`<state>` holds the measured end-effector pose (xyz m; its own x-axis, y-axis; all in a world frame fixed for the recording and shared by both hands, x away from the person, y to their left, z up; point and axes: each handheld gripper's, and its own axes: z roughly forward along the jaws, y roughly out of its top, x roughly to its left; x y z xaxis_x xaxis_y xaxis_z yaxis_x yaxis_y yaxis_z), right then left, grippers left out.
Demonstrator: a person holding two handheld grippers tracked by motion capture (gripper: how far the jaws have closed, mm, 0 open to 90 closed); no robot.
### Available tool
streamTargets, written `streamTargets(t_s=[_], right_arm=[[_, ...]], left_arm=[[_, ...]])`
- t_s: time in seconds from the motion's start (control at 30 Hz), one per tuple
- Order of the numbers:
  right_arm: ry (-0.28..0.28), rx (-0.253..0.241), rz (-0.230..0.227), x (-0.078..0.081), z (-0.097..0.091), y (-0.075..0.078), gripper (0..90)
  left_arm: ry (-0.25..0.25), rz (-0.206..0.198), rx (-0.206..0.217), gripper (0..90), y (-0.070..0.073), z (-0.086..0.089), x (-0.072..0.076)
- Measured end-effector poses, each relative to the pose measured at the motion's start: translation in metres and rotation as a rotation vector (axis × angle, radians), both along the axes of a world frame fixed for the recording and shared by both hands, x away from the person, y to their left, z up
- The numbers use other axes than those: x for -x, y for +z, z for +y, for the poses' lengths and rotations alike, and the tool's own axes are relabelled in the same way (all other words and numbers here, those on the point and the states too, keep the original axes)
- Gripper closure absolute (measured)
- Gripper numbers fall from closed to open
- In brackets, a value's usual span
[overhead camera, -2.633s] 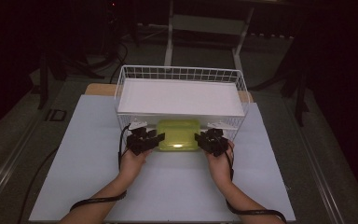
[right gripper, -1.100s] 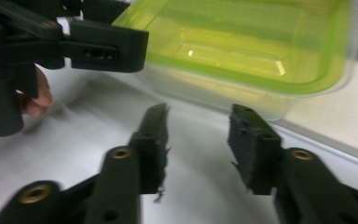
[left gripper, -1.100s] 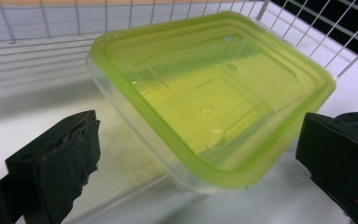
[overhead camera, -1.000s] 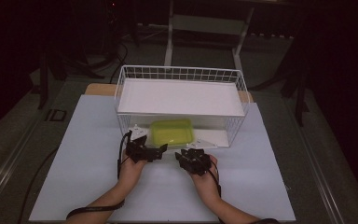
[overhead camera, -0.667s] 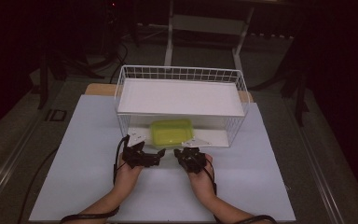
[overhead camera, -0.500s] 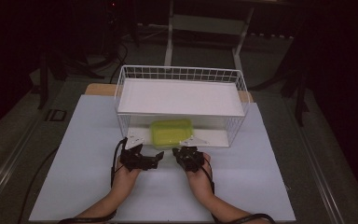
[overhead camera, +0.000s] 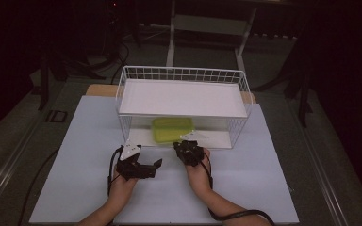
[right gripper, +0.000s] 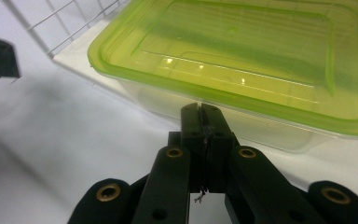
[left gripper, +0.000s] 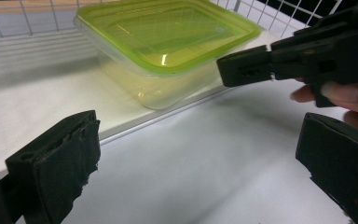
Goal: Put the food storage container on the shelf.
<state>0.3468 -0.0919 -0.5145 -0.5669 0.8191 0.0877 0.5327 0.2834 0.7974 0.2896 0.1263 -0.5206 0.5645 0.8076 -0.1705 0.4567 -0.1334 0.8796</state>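
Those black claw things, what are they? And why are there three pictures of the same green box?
The claws are two hand-held grippers, tools with two black jaws each, and a person holds one in each hand. The big picture comes from a camera up high, looking down at the table. There you see the left gripper and the right gripper. The other two pictures come from small cameras riding on the grippers, so they look along the jaws. On the table stands a white wire basket with a white board across its top. On the shelf underneath sits a clear box with a green lid. Nothing is held right now: the left jaws are wide open and empty, the right jaws are pressed together, pointing at the box's near side.
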Motion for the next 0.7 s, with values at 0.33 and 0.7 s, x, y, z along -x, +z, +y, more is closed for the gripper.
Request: streamTargets(t_s=[0.33,0.7], right_arm=[[-0.017,-0.013,-0.003,-0.016,0.011,-0.002,89.1],[-0.045,-0.003,-0.021,-0.03,0.02,-0.002,87.7]], left_arm=[[-0.006,-0.021,0.003,0.5,0.0,-0.001,0.002],[-0.002,-0.016,0.01,0.5,0.0,0.002,0.003]])
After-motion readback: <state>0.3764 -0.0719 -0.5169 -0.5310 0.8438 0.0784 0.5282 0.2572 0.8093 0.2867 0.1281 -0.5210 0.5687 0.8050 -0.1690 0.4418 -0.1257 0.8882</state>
